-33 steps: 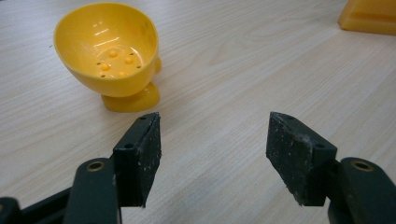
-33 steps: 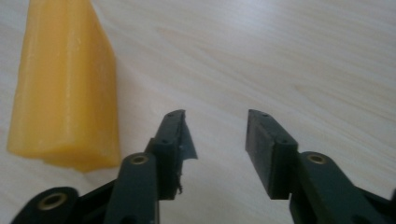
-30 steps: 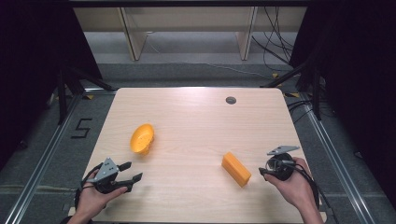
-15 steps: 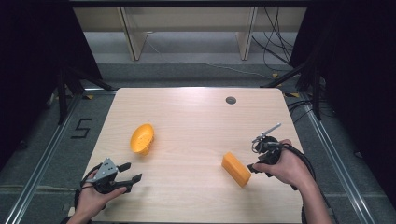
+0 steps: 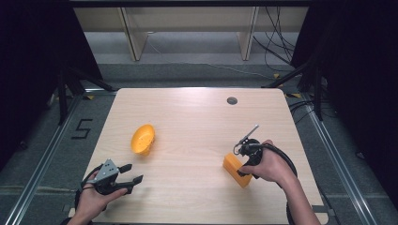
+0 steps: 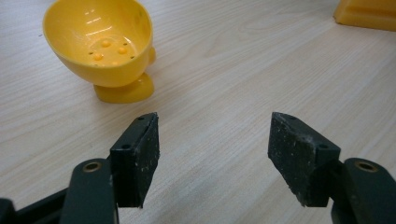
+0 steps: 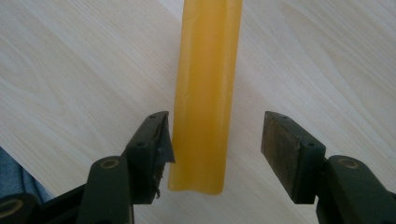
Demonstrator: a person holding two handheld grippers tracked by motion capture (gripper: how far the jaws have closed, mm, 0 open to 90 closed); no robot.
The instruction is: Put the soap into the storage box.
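A yellow cup-shaped bowl (image 5: 142,139) lies tipped on the wooden table (image 5: 187,117), left of centre; in the left gripper view the bowl (image 6: 103,44) faces me, ahead and to the left. My left gripper (image 5: 133,174) rests open near the table's front left corner, nothing between its jaws (image 6: 212,158). An orange block (image 5: 234,168) lies at the front right. My right gripper (image 5: 245,168) is over it, open, its jaws on either side of the block (image 7: 205,93). The left jaw is very near the block; the right one stands apart.
A small dark round hole (image 5: 232,100) sits near the table's far edge. Black cables trail from both grippers. A floor marking (image 5: 82,128) lies left of the table, and shelving legs stand beyond the far edge.
My right gripper moved left from the table's right edge and came down over the orange block, jaws now straddling it. The left gripper, the bowl and the block stayed put.
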